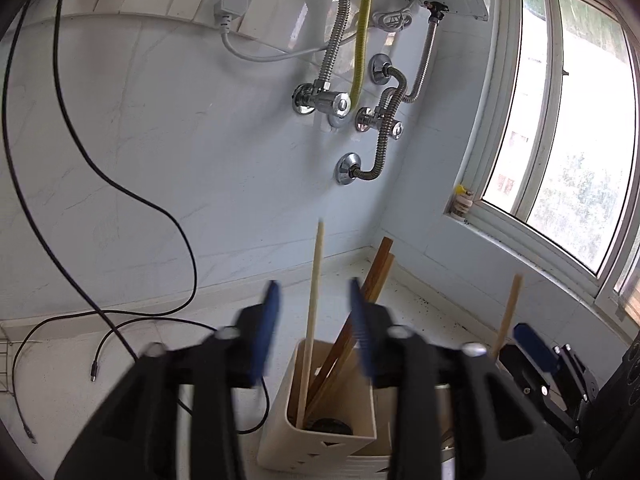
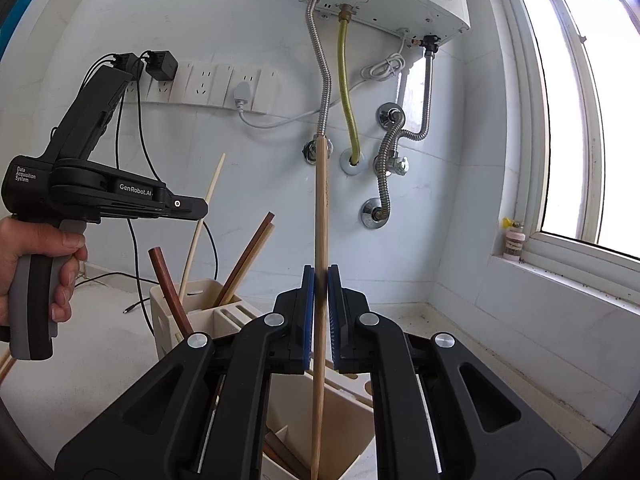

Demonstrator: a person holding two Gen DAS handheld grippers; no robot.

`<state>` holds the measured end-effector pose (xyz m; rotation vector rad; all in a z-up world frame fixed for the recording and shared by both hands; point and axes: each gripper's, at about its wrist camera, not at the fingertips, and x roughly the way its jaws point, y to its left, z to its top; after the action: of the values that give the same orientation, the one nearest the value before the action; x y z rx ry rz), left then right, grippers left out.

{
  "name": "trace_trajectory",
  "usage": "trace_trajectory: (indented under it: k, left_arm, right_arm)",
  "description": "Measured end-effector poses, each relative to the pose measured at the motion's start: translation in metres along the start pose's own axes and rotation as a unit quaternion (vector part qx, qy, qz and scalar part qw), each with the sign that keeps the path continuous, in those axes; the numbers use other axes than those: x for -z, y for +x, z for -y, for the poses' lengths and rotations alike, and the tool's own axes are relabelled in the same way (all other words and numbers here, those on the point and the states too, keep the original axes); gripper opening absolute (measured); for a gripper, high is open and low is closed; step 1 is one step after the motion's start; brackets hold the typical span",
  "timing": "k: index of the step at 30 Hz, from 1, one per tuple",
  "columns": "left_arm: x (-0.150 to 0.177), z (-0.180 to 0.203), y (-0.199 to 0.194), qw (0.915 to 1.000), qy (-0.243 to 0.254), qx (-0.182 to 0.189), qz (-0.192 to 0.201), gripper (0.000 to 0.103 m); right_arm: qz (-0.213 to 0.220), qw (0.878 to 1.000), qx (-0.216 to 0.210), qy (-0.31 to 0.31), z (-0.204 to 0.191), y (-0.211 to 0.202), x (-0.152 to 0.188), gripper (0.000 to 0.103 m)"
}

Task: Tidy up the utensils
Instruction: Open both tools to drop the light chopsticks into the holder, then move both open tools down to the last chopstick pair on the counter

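My left gripper (image 1: 314,292) is open and empty, hovering above a cream utensil holder (image 1: 280,436) that holds a pale chopstick (image 1: 314,304) and brown chopsticks (image 1: 378,276). My right gripper (image 2: 321,276) is shut on a light wooden chopstick (image 2: 321,208), held upright with its lower end reaching into a cream holder compartment (image 2: 352,420). The left gripper body (image 2: 108,196) shows at the left of the right wrist view, above the holder (image 2: 168,320). The right gripper's blue pad (image 1: 532,344) and its chopstick (image 1: 510,312) show in the left wrist view.
A tiled wall with metal hoses and valves (image 1: 360,112) stands behind. Black cables (image 1: 120,320) lie on the white counter at left. A window (image 1: 568,120) and its sill are on the right. A small jar (image 2: 514,244) sits on the sill corner.
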<state>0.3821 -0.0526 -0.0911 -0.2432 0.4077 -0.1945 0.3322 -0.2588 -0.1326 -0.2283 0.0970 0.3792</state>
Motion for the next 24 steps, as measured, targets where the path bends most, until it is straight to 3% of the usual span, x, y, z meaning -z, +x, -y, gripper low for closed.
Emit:
trace_trajectory:
  k: [1,3,6,15,19,24]
  left_arm:
    - [0.003,-0.002,-0.009,0.9997,-0.007,0.000,0.022,0.092]
    - [0.004,-0.007,-0.026,0.9981,-0.022,0.015,0.056,0.092]
    - [0.001,-0.007,-0.035,0.9990,-0.010,0.013,0.043,0.092]
    - [-0.011,0.003,-0.073,0.9963,0.052,-0.003,0.069,0.095]
    - [-0.018,0.008,-0.104,0.9916,0.085,-0.021,0.096,0.098]
    - [-0.024,-0.003,-0.140,0.9870,0.102,-0.059,0.109,0.098]
  right_arm:
    - [0.001,1.000,0.006,0.008,0.002,-0.002,0.001,0.035]
    - [0.011,0.999,0.016,0.029,0.009,-0.010,0.001,0.054]
    - [0.004,0.999,0.031,0.043,0.017,-0.018,0.001,0.054]
    - [-0.026,0.997,0.052,0.056,0.024,-0.039,0.005,0.066]
    - [-0.022,0.996,0.060,0.061,0.023,-0.051,-0.001,0.084]
    - [-0.009,0.996,0.061,0.066,0.015,-0.063,-0.014,0.095]
